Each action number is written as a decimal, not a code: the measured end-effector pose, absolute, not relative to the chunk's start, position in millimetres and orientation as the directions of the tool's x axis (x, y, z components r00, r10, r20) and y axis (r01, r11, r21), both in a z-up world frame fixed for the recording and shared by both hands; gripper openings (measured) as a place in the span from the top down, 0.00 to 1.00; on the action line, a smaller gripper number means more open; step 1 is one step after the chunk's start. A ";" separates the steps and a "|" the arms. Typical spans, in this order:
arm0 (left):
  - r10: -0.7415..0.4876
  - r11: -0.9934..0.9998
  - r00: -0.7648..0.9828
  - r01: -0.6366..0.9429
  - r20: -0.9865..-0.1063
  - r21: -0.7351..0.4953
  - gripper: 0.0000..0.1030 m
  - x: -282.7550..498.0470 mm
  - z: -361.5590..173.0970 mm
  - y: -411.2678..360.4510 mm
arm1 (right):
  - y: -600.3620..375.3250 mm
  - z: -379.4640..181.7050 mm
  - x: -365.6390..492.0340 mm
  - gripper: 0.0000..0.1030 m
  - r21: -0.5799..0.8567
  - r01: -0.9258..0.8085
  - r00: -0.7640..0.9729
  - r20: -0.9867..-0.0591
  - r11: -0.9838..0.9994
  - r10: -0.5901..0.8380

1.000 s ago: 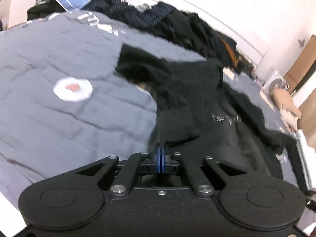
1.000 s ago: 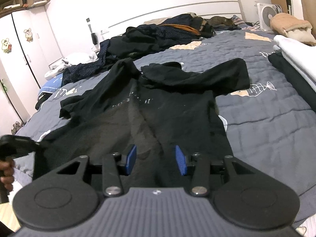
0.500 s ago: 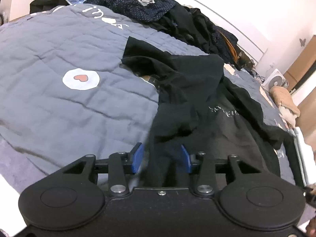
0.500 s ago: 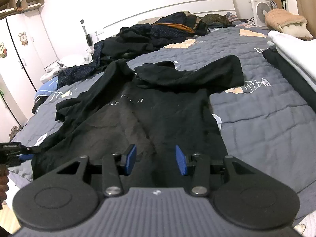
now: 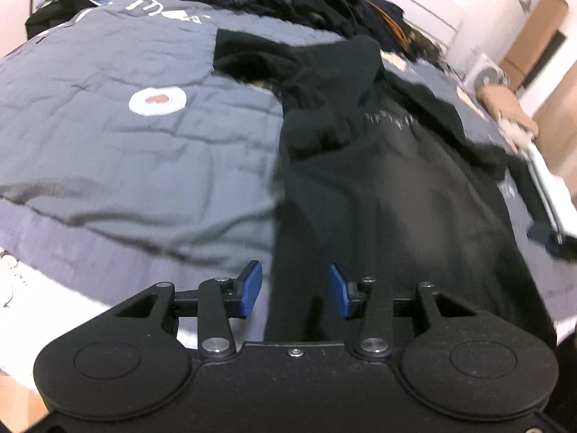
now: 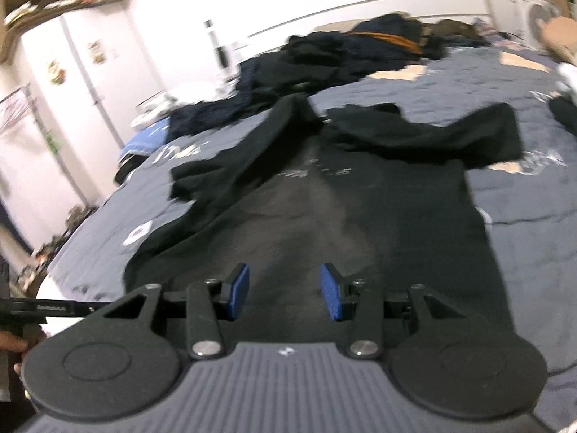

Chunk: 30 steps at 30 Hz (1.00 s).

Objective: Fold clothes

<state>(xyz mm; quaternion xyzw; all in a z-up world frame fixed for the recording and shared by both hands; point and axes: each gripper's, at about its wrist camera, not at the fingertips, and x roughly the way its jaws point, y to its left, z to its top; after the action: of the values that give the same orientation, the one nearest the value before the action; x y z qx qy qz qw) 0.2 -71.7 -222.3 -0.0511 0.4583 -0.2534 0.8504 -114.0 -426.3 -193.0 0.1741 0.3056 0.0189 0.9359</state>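
Observation:
A black T-shirt lies spread on the grey quilted bed, hem toward me, with small white lettering on its chest. It also shows in the right wrist view, with its right sleeve laid out flat and its left sleeve rumpled. My left gripper is open and empty over the shirt's lower left edge. My right gripper is open and empty above the hem near the middle.
A heap of dark clothes lies by the white headboard. The grey quilt has a white heart patch. Folded white and dark items lie at the right edge. A white wardrobe stands at left.
My left gripper opened and let go of the shirt's edge, then drew back toward the bed's near side. My right gripper stayed open and shifted slightly.

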 end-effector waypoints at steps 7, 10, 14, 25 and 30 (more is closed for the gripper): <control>-0.489 0.838 0.371 0.449 -0.789 -0.309 0.60 -18.9 -232.3 -53.5 | -398.8 -190.6 -106.3 0.58 0.312 -0.002 0.797 -0.573 0.950 0.189; -0.487 0.827 0.336 0.474 -0.806 -0.302 0.60 -22.8 -238.7 -52.0 | -388.8 -191.4 -103.0 0.58 0.301 -0.022 0.791 -0.578 0.953 0.200; -0.456 0.833 0.296 0.472 -0.839 -0.287 0.62 -20.1 -253.7 -52.8 | -377.6 -193.4 -100.8 0.58 0.285 -0.046 0.783 -0.585 0.957 0.212; -0.483 0.813 0.248 0.483 -0.839 -0.325 0.79 -17.3 -272.3 -67.7 | -366.8 -196.1 -99.1 0.58 0.250 -0.065 0.772 -0.601 0.966 0.207; -0.476 0.823 0.251 0.465 -0.843 -0.326 0.96 -21.5 -264.8 -61.2 | -367.8 -193.9 -99.1 0.58 0.256 -0.063 0.778 -0.593 0.965 0.208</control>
<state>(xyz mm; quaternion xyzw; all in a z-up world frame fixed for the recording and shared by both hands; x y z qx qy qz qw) -21.5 -61.2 -264.8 -0.0048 0.5349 -0.2976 0.7907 -99.1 -367.8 -193.9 0.1114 0.3254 0.0723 0.9362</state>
